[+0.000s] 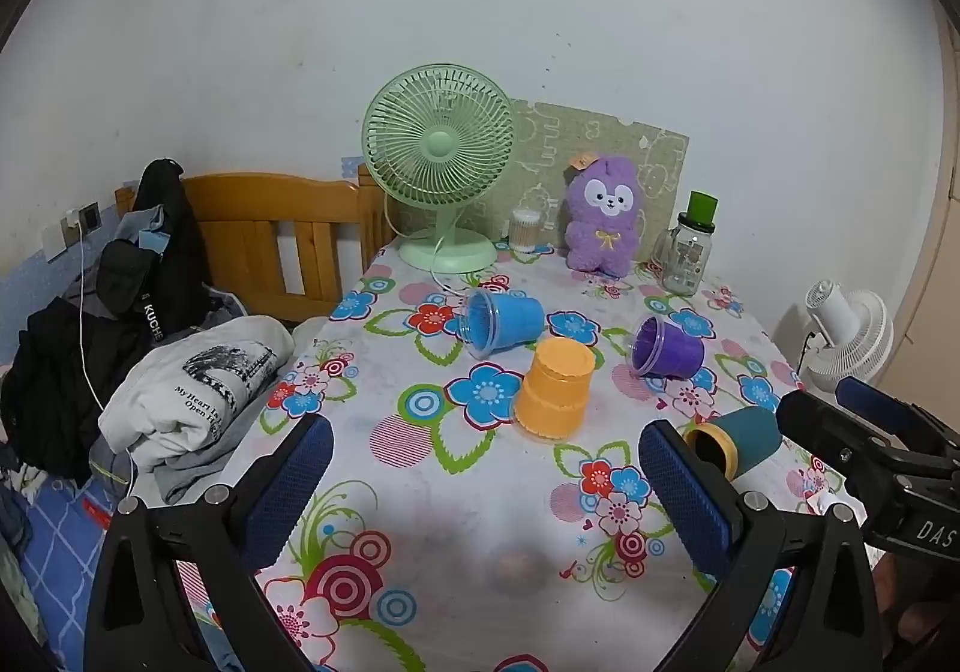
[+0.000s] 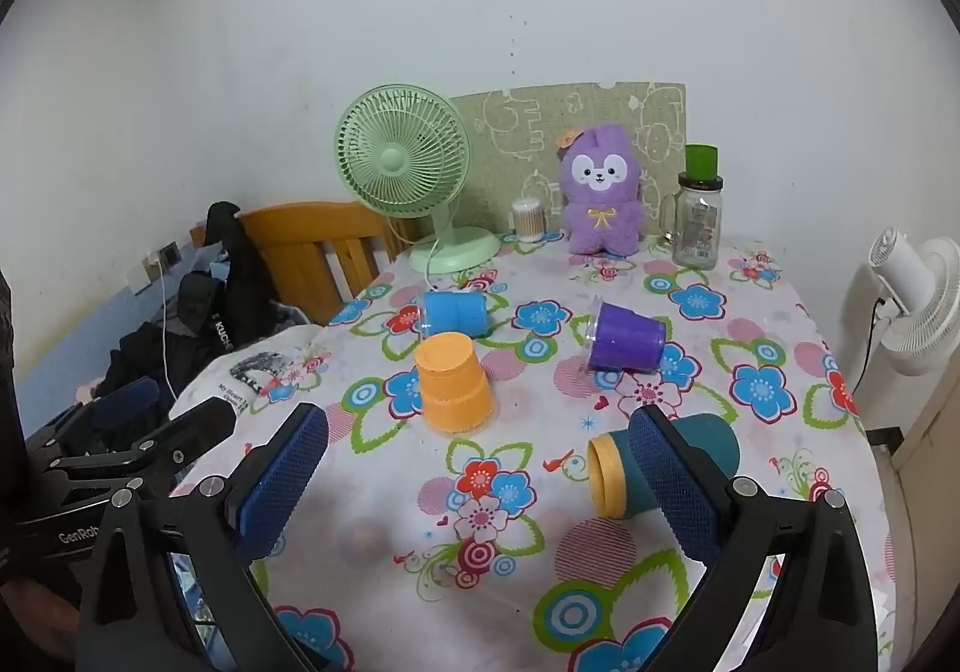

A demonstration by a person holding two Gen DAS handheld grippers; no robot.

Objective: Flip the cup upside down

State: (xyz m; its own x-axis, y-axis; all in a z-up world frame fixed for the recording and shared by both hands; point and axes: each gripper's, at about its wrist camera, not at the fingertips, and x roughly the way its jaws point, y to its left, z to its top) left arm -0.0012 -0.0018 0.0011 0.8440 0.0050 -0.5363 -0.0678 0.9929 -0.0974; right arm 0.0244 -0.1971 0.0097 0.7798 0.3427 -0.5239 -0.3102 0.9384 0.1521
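Several cups are on the flowered tablecloth (image 1: pixel 420 462). An orange cup (image 1: pixel 555 390) (image 2: pixel 454 383) stands upside down in the middle. A blue cup (image 1: pixel 504 323) (image 2: pixel 454 314), a purple cup (image 1: pixel 667 353) (image 2: pixel 625 338) and a teal cup with a yellow rim (image 1: pixel 733 441) (image 2: pixel 636 477) lie on their sides. My left gripper (image 1: pixel 486 483) is open and empty, above the table's near part. My right gripper (image 2: pixel 480 483) is open and empty; its right finger (image 2: pixel 675 483) hides part of the teal cup. The right gripper also shows in the left wrist view (image 1: pixel 864 432).
At the table's back stand a green fan (image 1: pixel 441 162), a purple plush toy (image 1: pixel 603 216), a jar of cotton swabs (image 1: pixel 525 230) and a glass jar with a green lid (image 1: pixel 690 246). Clothes (image 1: pixel 192 384) and a wooden bed frame (image 1: pixel 282 234) are left. A white fan (image 1: pixel 846 333) is right.
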